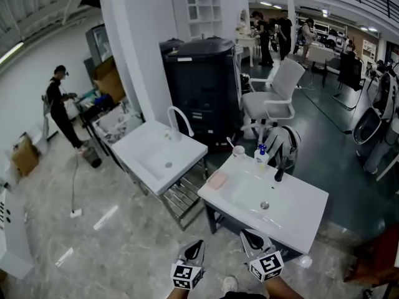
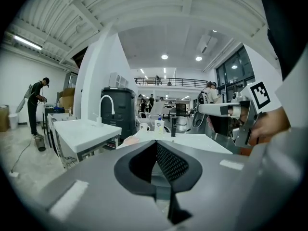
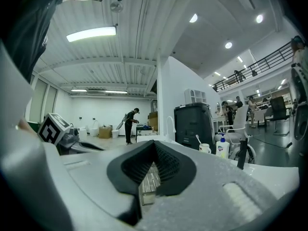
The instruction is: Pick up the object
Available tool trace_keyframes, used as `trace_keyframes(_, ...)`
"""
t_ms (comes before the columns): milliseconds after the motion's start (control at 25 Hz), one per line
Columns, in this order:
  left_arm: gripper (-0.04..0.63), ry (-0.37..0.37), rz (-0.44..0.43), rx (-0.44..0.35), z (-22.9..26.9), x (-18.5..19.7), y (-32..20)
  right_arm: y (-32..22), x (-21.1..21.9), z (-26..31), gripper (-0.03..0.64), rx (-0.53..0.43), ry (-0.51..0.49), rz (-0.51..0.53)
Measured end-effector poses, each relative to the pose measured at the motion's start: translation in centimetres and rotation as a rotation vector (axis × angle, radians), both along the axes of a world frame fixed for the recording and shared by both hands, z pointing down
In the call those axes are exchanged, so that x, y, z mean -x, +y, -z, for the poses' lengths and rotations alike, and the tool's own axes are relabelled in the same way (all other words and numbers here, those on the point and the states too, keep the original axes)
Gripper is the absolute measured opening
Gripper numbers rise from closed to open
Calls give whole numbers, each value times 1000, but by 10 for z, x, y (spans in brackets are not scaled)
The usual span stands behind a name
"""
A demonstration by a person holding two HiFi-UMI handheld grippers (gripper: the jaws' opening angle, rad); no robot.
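Left gripper (image 1: 194,250) and right gripper (image 1: 252,239) both clenched, empty. Soap (image 1: 217,180) at one o'clock from left, eleven from right.

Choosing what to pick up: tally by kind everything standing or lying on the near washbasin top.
Pink block: 1
Cup: 1
Pump bottle: 1
Black tap: 1
Total: 4
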State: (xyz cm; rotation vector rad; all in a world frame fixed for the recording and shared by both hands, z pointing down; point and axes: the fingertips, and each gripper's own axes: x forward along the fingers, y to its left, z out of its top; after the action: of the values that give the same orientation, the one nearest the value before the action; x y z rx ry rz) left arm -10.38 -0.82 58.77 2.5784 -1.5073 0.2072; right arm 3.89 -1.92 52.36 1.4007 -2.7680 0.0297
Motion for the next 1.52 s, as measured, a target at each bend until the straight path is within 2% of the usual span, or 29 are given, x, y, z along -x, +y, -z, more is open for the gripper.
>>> trace_keyframes(280,18,-32,4,5,-2,-14,-42,-44,-16,-4,3,2,-13,9)
trace_keyframes(560,18,-41,7,16,-1,-22,-64,-66,-30,-5,3,11,-39,7)
trace_keyframes(880,18,-20,-24,25,-12,-21,-100,-98,-33,-13,2,17,-34,-38)
trace_keyframes(1120,18,-19,-73,24,-16,-9,-154,-143,-17,-10,2,8,-18,-69)
trace_keyframes(1520,18,-50,-178,14,4,25,-262,-221,14,-4,2,18,-16,-168)
